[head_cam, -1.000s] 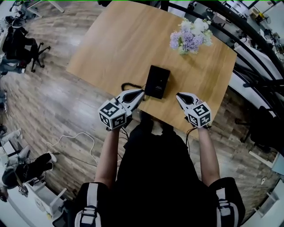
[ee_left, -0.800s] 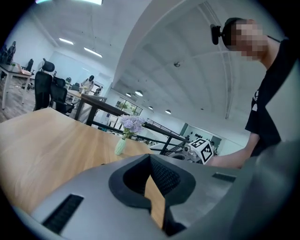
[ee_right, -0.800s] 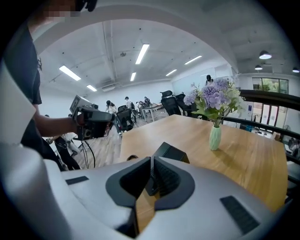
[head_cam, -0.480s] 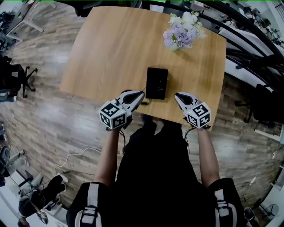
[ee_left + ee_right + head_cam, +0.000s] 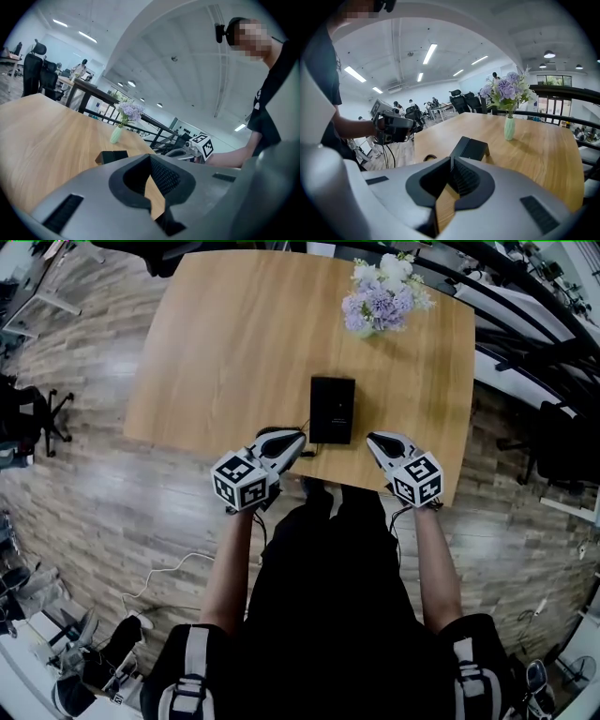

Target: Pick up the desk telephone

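Two tools sat at the near edge of the table (image 5: pixel 234 343), one on each side of the telephone (image 5: pixel 332 410).

- Left tool (image 5: pixel 300 439): jaws together, nothing between them.
- Right tool (image 5: pixel 371 439): jaws together, likewise empty.
- Telephone: lay flat on the table, close to the near edge and right of its middle, with its long side running away from the person. Neither tool touched it.
- Flowers (image 5: pixel 382 294): stood in a vase by the far right corner, well apart from the work.

Judgement on placement: both tips angled inward toward the telephone's near corners. This read as a flanking approach ahead of a two-sided lift. The pick-up had not begun, since the telephone rested on the wood. The closed jaws would have to part, or else press its sides like paddles. Could not tell which was intended.

Views compared:
- Head view alone gave the plan layout. The tools were level with each other, and the telephone lay between and just beyond the tips. A dark cord (image 5: pixel 272 431) lay at the table edge by the left tip. The jaw seams were not legible from above.
- Left gripper view showed the pads meeting along one line with bare wood below. The telephone appeared only as a low dark sliver.
- Right gripper view showed the same closed seam. It also showed the telephone's wedge profile, raised at one end, and a loop of cord near the table edge. Neither detail was visible from above.
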Motion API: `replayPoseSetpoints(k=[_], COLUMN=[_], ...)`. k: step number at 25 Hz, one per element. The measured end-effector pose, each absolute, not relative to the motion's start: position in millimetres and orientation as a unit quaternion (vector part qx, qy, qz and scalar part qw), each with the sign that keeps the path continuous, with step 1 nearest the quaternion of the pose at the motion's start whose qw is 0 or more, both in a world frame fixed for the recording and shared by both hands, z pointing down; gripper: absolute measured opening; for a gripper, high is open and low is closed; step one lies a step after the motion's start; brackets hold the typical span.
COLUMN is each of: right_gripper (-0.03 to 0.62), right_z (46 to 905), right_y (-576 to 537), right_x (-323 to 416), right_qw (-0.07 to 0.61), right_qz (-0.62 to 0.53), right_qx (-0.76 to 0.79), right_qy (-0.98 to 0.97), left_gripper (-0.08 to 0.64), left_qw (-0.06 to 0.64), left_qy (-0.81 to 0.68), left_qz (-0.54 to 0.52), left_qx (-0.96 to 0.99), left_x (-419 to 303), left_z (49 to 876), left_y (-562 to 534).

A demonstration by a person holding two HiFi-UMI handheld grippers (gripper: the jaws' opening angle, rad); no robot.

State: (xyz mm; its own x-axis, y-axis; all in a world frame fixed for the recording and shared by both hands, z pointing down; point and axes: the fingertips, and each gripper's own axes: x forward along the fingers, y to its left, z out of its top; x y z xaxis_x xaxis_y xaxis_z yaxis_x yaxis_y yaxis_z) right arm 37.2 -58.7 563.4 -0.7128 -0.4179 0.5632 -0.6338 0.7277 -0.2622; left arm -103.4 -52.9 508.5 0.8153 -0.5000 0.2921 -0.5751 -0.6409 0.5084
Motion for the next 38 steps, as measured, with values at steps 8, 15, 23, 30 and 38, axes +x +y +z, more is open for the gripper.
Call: replayPoseSetpoints(k=[8, 15, 23, 30, 38], right_gripper=[0.026, 0.026, 0.026, 0.026, 0.028], right_z=[567.8, 579.2, 594.5, 616.4, 637.5], right_y=[-68.9, -75.9, -85.5, -92.0, -104.6], right_x=[32.3, 34.3, 30.7, 18.5, 17.6], right_qw=[0.241, 0.240, 0.257, 0.270, 0.275], right_qz=[0.227, 0.245, 0.251, 0.265, 0.294], right_qx=[0.290, 0.288, 0.261, 0.231, 0.222], right_qy=[-0.898, -0.894, -0.896, -0.897, -0.888], left_gripper=[0.021, 0.021, 0.030, 0.181, 0.246], left_qw=[0.313, 0.324, 0.338, 0.364, 0.390], left_qy=[-0.299, -0.297, -0.284, -0.273, -0.265], left_qz=[0.045, 0.051, 0.064, 0.099, 0.129], left_qx=[0.900, 0.897, 0.895, 0.885, 0.872], left_x=[-103.9, -99.3, -87.4, -77.7, -69.3], left_z=[514.5, 523.5, 540.4, 574.3, 609.5], left_y=[-60.8, -69.4, -79.6, -95.1, -110.4])
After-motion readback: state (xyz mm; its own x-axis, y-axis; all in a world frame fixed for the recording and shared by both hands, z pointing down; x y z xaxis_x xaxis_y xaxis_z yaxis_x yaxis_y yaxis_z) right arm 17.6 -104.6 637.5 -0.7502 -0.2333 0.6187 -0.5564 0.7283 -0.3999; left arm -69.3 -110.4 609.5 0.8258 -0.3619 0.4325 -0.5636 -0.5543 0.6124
